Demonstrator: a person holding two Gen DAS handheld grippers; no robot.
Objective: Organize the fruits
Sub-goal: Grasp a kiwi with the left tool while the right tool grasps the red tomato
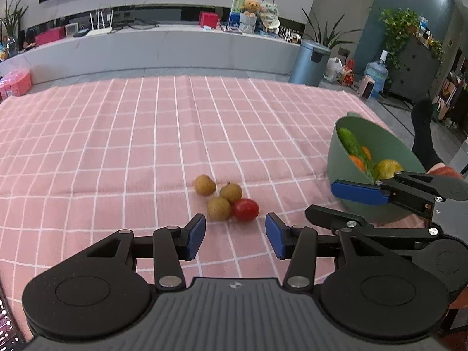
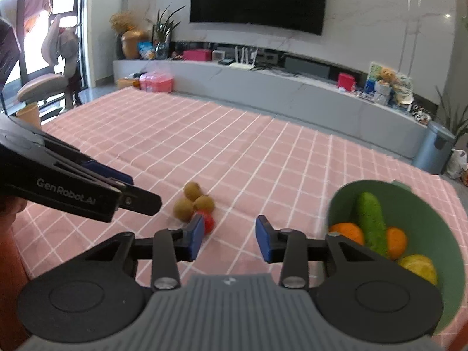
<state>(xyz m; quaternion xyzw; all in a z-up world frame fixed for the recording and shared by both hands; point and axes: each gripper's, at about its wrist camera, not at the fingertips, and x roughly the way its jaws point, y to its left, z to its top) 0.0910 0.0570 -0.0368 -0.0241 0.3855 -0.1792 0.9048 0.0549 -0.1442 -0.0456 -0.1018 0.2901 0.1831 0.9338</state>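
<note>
My left gripper (image 1: 235,232) hangs over the pink checked cloth (image 1: 117,146) with its jaws partly open and nothing between them. Just ahead of its tips lie three brown longans (image 1: 218,197) and a red tomato (image 1: 245,210), bunched together and touching; the tomato sits nearest the right-hand finger. My right gripper (image 2: 229,238) also has its jaws apart and empty, a gap of bare cloth between the blue pads (image 2: 264,241). From its own camera, the tomato (image 2: 208,222) is half hidden behind its left pad, with the longans (image 2: 193,201) just beyond. The green bowl (image 1: 336,163) stands to the right of the fruit cluster, well apart from it, at the cloth's edge. Inside it are a cucumber (image 2: 371,222), two orange pieces (image 2: 348,231) and a yellow fruit (image 2: 419,266). In the left view my right gripper reaches across the bowl's front.
</note>
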